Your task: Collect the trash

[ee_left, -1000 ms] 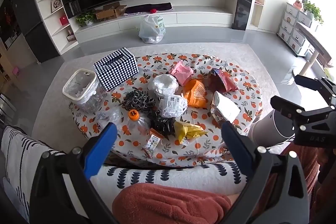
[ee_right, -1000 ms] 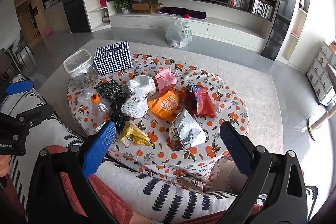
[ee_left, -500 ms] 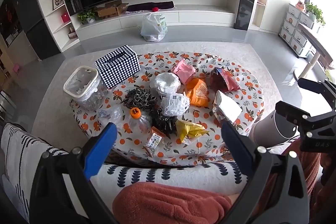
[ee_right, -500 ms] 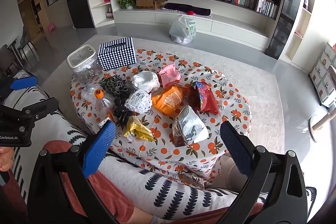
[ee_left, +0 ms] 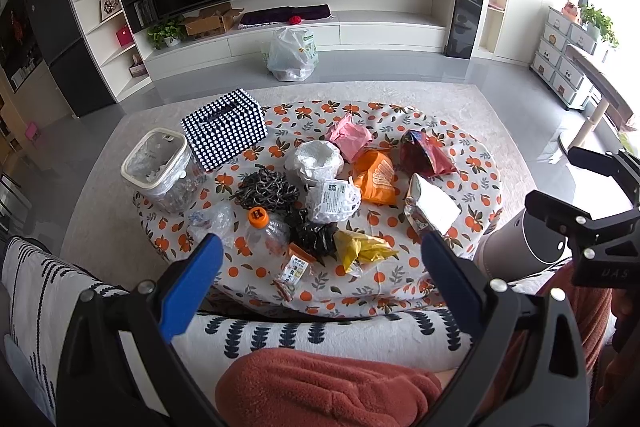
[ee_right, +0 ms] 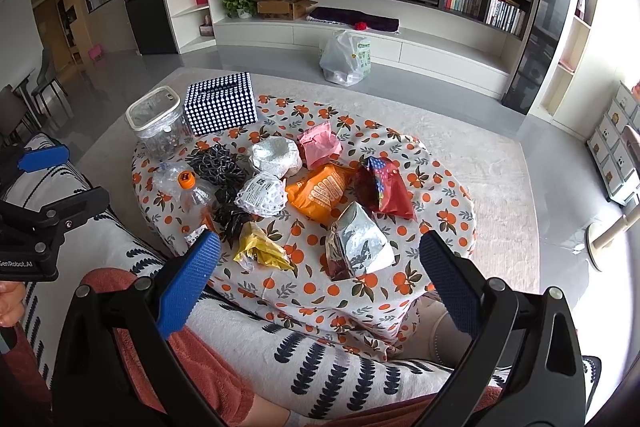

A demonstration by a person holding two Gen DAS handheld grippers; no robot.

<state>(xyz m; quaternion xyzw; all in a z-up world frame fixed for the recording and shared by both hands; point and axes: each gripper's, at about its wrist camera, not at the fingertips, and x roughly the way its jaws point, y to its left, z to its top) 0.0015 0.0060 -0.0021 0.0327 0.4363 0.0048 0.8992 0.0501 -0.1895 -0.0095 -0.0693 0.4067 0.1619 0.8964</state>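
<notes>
- Trash lies spread on the bench (ee_left: 472, 163), which has a cloth with an orange-fruit pattern.
- Near the middle, an orange snack bag (ee_left: 378, 177) lies just beside a red snack bag (ee_left: 426, 153) and a pink wrapper (ee_left: 348, 137).
- A silver foil bag (ee_right: 358, 245) lies near the front edge, with a yellow wrapper (ee_right: 262, 251) to its left.
- A plastic bottle with an orange cap (ee_left: 266, 227) lies at the left front, next to a black crumpled bag (ee_left: 316, 237) and a white net wrapper (ee_left: 334, 201).
- At the far left stand a clear plastic container (ee_left: 158, 169) and a black-and-white dotted box (ee_left: 224, 133).
- The left hand-held gripper (ee_left: 318, 277) hangs above the near edge of the bench, its blue fingers wide apart, holding nothing.
- The right hand-held gripper (ee_right: 318, 275) is also spread wide and empty, above the front of the bench.
- A grey bin (ee_left: 524, 247) stands to the right of the bench.
</notes>
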